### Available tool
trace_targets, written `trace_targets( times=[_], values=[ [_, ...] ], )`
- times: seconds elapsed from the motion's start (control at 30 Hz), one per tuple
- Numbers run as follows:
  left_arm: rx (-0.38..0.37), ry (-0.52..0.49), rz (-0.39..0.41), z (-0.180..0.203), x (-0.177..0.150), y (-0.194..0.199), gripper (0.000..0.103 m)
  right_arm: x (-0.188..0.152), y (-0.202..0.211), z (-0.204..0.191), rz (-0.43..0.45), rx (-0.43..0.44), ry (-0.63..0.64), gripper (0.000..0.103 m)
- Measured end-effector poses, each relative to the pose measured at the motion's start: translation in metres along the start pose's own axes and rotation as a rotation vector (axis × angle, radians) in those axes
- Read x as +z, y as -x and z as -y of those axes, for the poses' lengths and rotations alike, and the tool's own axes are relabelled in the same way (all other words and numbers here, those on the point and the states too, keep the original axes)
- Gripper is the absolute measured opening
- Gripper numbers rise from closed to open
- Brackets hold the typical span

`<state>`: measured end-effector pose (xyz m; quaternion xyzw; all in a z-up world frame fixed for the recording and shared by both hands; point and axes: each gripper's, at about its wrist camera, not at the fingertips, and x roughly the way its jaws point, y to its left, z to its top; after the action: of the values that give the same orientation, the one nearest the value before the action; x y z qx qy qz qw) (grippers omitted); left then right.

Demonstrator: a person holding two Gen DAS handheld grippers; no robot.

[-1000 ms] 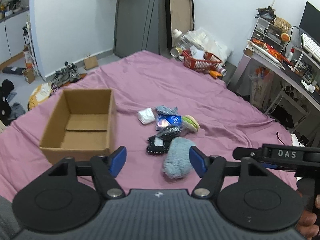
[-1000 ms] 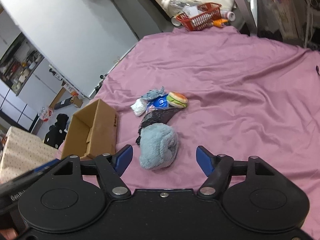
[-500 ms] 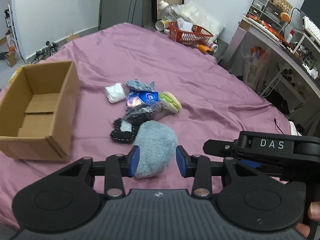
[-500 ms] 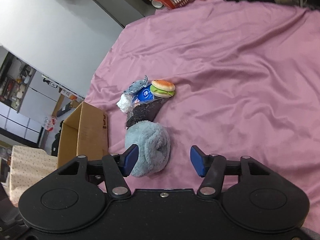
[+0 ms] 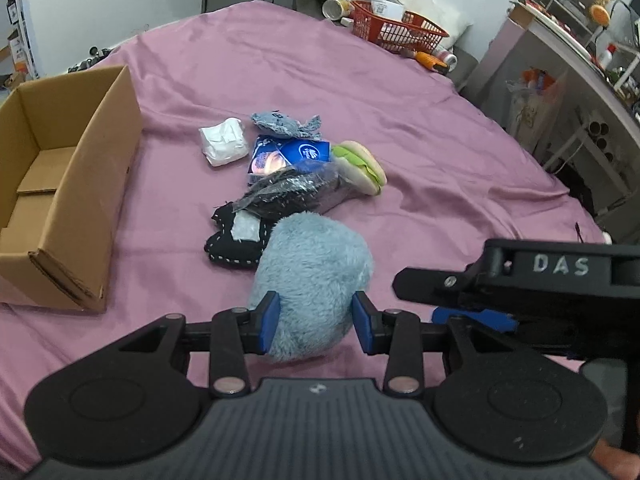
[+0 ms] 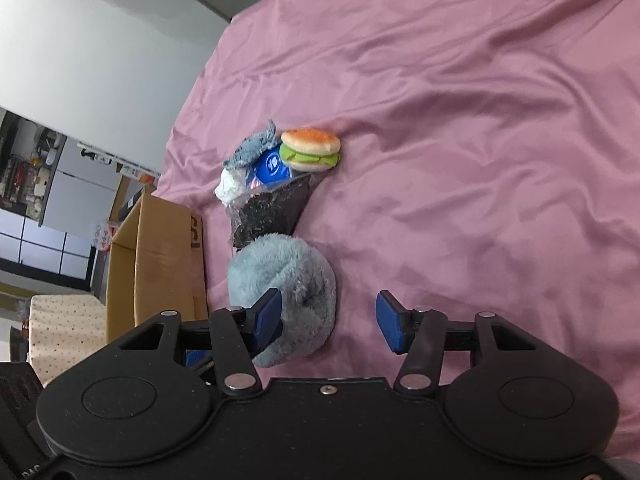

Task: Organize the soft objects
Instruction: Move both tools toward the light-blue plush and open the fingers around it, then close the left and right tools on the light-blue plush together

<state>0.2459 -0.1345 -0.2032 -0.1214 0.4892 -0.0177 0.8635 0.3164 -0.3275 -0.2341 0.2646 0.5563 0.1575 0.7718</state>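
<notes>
The blue plush (image 5: 314, 276), lying on the bedsheet (image 5: 420, 152) with its long axis running away from the camera, is clamped at its near end by the left gripper (image 5: 315, 322), while the right gripper (image 6: 328, 322) is held parted beside it, the box (image 5: 60, 184) lying to the left.

Left gripper (image 5: 315, 317) low over purple sheet (image 5: 420, 128), blue pads (image 5: 269, 316) pressed against both sides of fluffy blue plush (image 5: 312, 272). Behind plush, touching it: black stitched pouch (image 5: 236, 238), then clear-wrapped dark bundle (image 5: 292, 194), blue packet (image 5: 292, 154), burger toy (image 5: 360, 166), grey fish toy (image 5: 286, 124), white wrapped pack (image 5: 224, 146). Open cardboard box (image 5: 68, 184) to the left, apart from pile. Right gripper (image 5: 472, 316) enters from right edge, marked DAS; finger spread hidden. Red basket (image 5: 396, 30) past far bed edge
</notes>
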Motion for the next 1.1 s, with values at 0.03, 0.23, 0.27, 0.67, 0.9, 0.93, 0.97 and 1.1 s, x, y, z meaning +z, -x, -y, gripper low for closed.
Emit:
trace_targets(
  times=[0.03, 0.23, 0.27, 0.67, 0.9, 0.93, 0.97, 1.1],
  values=[
    [-0.001, 0.0, 0.008, -0.002, 0.001, 0.0, 0.039, 0.001, -0.003, 0.0, -0.007, 0.003, -0.002, 0.052],
    [0.063, 0.001, 0.061, -0.012, 0.011, 0.008, 0.039, 0.006, -0.021, -0.005, -0.031, 0.008, 0.014, 0.05],
    [0.071, -0.002, 0.065, -0.014, 0.012, 0.008, 0.039, 0.007, -0.024, -0.006, -0.037, 0.018, 0.013, 0.047],
    [0.101, 0.043, 0.068, -0.043, 0.021, 0.007, 0.039, 0.01, -0.047, -0.026, -0.055, 0.051, 0.063, 0.034],
    [0.042, 0.068, 0.072, -0.048, 0.02, 0.01, 0.033, 0.004, -0.05, -0.033, -0.042, 0.099, 0.072, 0.016],
    [0.038, 0.07, 0.066, -0.048, 0.019, 0.007, 0.03, 0.003, -0.048, -0.032, -0.037, 0.099, 0.069, 0.016],
    [0.046, 0.075, 0.062, -0.049, 0.019, 0.004, 0.029, 0.003, -0.048, -0.031, -0.035, 0.096, 0.071, 0.016],
    [0.029, 0.107, 0.06, -0.056, 0.017, -0.001, 0.028, 0.002, -0.048, -0.03, -0.035, 0.092, 0.075, 0.016]
  ],
)
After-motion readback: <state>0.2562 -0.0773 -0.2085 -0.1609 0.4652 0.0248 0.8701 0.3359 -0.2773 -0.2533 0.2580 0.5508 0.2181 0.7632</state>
